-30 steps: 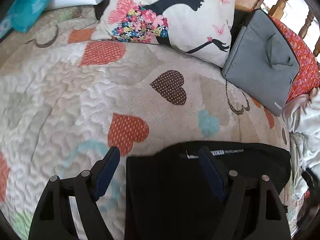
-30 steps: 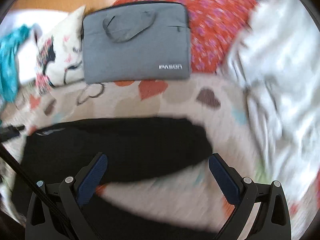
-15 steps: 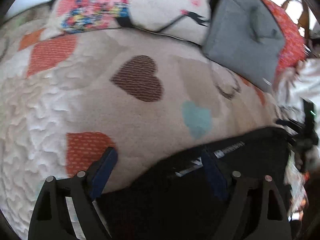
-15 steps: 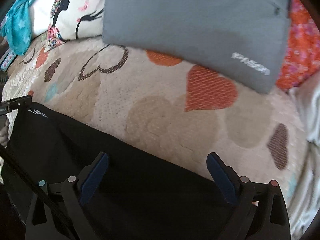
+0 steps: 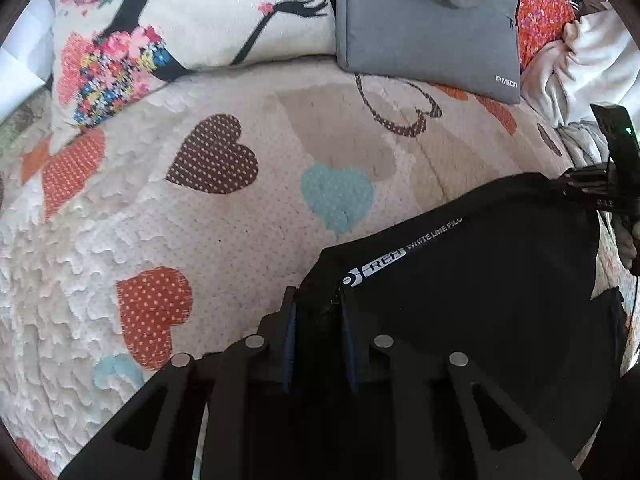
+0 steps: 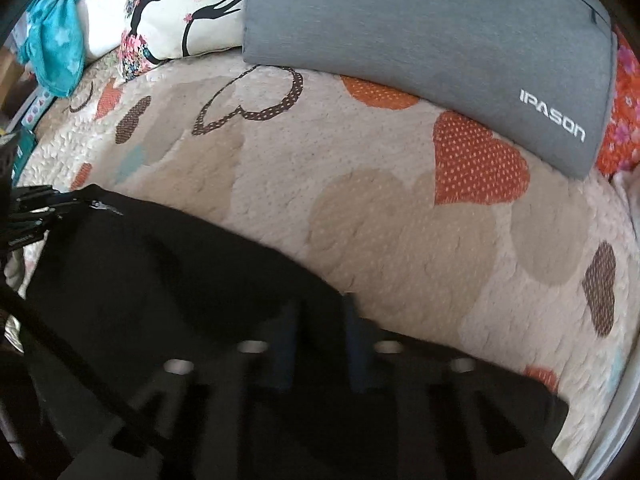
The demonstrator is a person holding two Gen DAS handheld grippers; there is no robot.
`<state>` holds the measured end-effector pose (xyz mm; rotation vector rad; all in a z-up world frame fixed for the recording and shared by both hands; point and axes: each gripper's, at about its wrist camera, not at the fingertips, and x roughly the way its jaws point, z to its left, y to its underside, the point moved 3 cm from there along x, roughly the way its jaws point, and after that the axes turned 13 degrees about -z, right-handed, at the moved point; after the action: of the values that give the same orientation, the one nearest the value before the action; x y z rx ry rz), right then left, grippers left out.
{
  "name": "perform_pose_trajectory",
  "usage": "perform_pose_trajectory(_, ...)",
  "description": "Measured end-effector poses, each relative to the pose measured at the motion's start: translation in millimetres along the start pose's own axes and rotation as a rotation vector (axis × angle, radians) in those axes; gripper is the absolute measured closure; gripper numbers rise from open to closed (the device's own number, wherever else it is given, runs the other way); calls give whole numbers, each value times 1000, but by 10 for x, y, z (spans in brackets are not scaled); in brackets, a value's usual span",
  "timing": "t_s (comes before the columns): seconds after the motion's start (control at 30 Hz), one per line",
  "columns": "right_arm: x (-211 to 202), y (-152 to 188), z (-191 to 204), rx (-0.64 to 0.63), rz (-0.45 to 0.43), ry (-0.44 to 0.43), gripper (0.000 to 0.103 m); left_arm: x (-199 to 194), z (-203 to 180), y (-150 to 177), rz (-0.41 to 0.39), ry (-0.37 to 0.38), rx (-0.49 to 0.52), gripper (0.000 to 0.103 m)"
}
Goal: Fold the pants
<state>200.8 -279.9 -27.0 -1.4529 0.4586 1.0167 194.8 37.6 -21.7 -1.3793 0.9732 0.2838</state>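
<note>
Black pants (image 5: pixel 480 292) lie spread on a quilted bedspread with hearts (image 5: pixel 208 216). In the left wrist view my left gripper (image 5: pixel 318 300) is shut on the near left corner of the pants, by a white printed logo strip (image 5: pixel 400 256). The right gripper's black body (image 5: pixel 612 184) shows at the far right end of the same edge. In the right wrist view my right gripper (image 6: pixel 320 304), blurred, is shut on the upper edge of the black pants (image 6: pixel 168 276). The left gripper (image 6: pixel 32 208) appears there at the pants' far left corner.
A grey laptop bag (image 5: pixel 428 20) (image 6: pixel 440 40) lies at the back of the bed. Next to it is a printed cushion (image 5: pixel 180 20). An orange floral pillow (image 5: pixel 540 0) and white cloth (image 5: pixel 592 60) lie at the right; teal fabric (image 6: pixel 52 40) lies at the left.
Both grippers were wide open over the pants' edge and have closed on it. Both cameras moved lower and closer to the bedspread.
</note>
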Motion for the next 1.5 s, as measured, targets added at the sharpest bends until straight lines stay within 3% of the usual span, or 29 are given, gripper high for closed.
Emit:
perform_pose_trajectory(0.4, -733, 192, 346, 28, -122, 63, 99, -833, -145, -33, -163, -24, 12, 85)
perform_pose_trajectory(0.63, -1234, 769, 766, 39, -139, 60, 99, -1383, -478, 260, -226, -44, 99, 84)
perform_pose_trajectory(0.9, -1542, 1759, 1167, 90, -85, 22, 99, -1848, -802, 1110, -178, -75, 201, 82)
perform_pose_trajectory(1.13, -1572, 2439, 1341, 150, -11, 19, 99, -1995, -985, 1739, -77, -111, 298, 82)
perform_pose_trajectory(1.37, -1657, 2574, 1342, 174, -12, 43, 98, -2425, -772, 1778, -125, -94, 184, 91)
perform_pose_trajectory(1.5, -1682, 2633, 1314, 201, -4, 52, 92, -2684, -448, 1648, -186, -83, 3, 91)
